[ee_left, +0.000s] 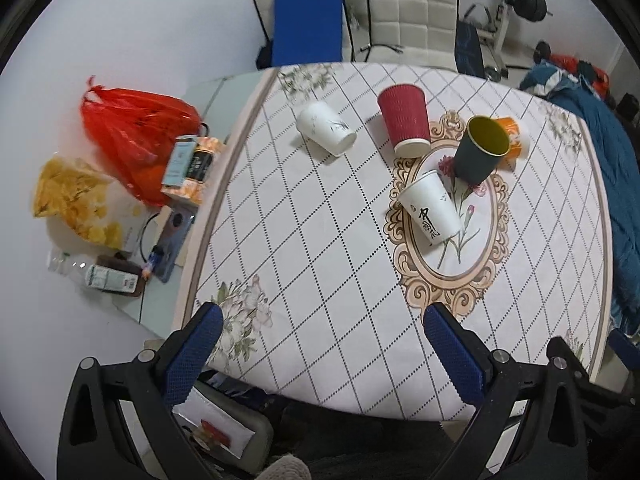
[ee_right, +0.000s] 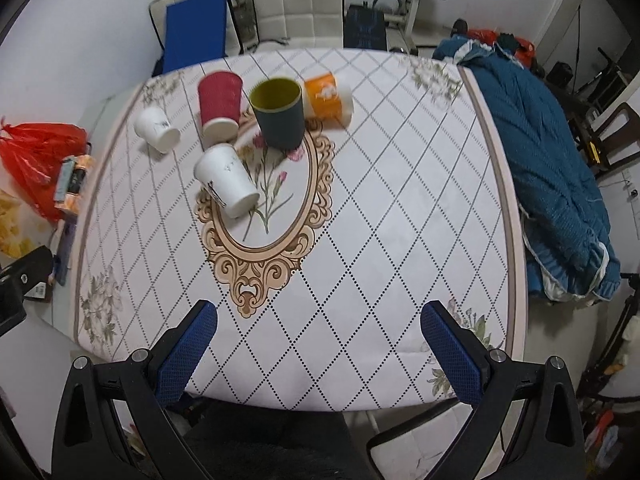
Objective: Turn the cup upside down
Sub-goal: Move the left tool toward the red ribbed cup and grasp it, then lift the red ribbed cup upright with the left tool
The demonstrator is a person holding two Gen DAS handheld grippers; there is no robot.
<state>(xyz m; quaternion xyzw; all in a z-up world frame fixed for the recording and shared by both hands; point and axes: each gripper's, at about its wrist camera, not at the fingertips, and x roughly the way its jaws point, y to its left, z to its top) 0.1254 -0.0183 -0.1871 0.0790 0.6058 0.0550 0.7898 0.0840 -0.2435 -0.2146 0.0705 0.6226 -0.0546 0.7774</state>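
Several paper cups stand on the patterned table (ee_left: pixel 320 240). A dark green cup (ee_left: pixel 480 150) with a yellow inside stands upright, mouth up; it also shows in the right wrist view (ee_right: pixel 280 114). A red ribbed cup (ee_left: pixel 405 120) (ee_right: pixel 220 104), a white cup with black writing (ee_left: pixel 430 208) (ee_right: pixel 226 180), a small white cup (ee_left: pixel 326 128) (ee_right: pixel 157 129) and an orange cup (ee_left: pixel 514 138) (ee_right: pixel 328 98) stand mouth down. My left gripper (ee_left: pixel 320 356) and my right gripper (ee_right: pixel 320 354) are both open and empty, above the table's near edge.
A red plastic bag (ee_left: pixel 136 132), a yellow snack bag (ee_left: pixel 76 204), boxes and bottles lie on the floor to the left. Two white chairs (ee_left: pixel 412 20) stand beyond the far edge. A blue blanket (ee_right: pixel 556 176) drapes to the right. Gym weights stand at the back.
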